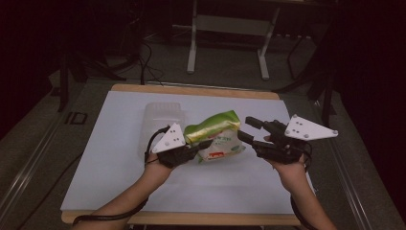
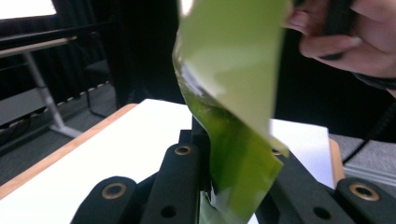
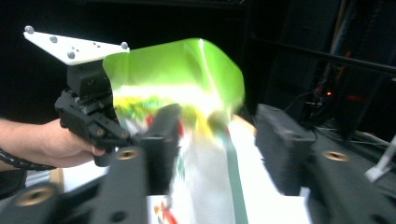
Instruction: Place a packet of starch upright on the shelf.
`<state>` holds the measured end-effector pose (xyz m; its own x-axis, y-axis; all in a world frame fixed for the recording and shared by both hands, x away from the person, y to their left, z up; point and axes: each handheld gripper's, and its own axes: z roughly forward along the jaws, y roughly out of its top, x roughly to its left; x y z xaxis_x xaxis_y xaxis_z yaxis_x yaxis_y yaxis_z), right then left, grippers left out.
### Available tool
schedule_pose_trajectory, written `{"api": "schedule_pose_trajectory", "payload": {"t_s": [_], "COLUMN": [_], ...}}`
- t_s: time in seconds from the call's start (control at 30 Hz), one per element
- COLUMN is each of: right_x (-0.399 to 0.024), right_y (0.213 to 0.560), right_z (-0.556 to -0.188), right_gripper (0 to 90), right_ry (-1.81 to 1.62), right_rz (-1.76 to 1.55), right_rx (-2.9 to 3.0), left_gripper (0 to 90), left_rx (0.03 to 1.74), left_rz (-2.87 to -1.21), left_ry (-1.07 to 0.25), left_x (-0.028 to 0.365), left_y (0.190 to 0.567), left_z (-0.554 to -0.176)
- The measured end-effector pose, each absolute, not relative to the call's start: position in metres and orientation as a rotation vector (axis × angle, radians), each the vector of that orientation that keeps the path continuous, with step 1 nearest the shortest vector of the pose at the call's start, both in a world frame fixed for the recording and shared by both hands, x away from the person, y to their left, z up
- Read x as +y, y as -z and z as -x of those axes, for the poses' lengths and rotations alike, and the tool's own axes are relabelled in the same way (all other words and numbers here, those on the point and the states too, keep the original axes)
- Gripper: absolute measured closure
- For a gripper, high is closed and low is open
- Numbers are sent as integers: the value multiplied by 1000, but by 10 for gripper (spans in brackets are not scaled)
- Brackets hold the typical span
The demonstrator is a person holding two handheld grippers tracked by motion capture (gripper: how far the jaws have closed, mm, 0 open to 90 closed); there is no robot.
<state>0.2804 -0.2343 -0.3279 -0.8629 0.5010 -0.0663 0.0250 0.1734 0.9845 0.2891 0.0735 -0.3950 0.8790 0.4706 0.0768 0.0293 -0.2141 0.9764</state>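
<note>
Green snack bag (image 1: 218, 136) at frame centre, raised above the white surface (image 1: 119, 143); left tool (image 1: 203, 144) clamped on its edge; right tool (image 1: 249, 128) parted, gripping nothing; bag lettering blurred; clear container (image 1: 160, 115) behind, faint.

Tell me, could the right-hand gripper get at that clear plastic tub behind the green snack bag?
Probably not directly. The green snack bag, clamped in the left gripper, hangs between the open right gripper and the clear plastic tub; it would have to go around.
</note>
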Motion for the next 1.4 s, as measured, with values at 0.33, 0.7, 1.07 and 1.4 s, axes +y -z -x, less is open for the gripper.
{"api": "schedule_pose_trajectory", "payload": {"t_s": [0.33,0.7,1.07,1.4], "right_x": [-255,-270,-292,-305], "right_y": [345,368,379,387], "right_z": [-281,-283,-282,-287], "right_gripper": [127,116,120,131], "right_ry": [-1690,-1669,-1643,-1638], "right_rz": [-604,-617,-650,-717], "right_rx": [2057,2091,2097,2086], "left_gripper": [838,838,838,837], "left_rx": [586,718,760,687], "left_rz": [-1747,-1737,-1754,-1847], "left_ry": [-578,-675,-724,-636], "left_x": [100,143,174,201], "left_y": [376,363,363,396], "left_z": [-311,-351,-409,-448]}}
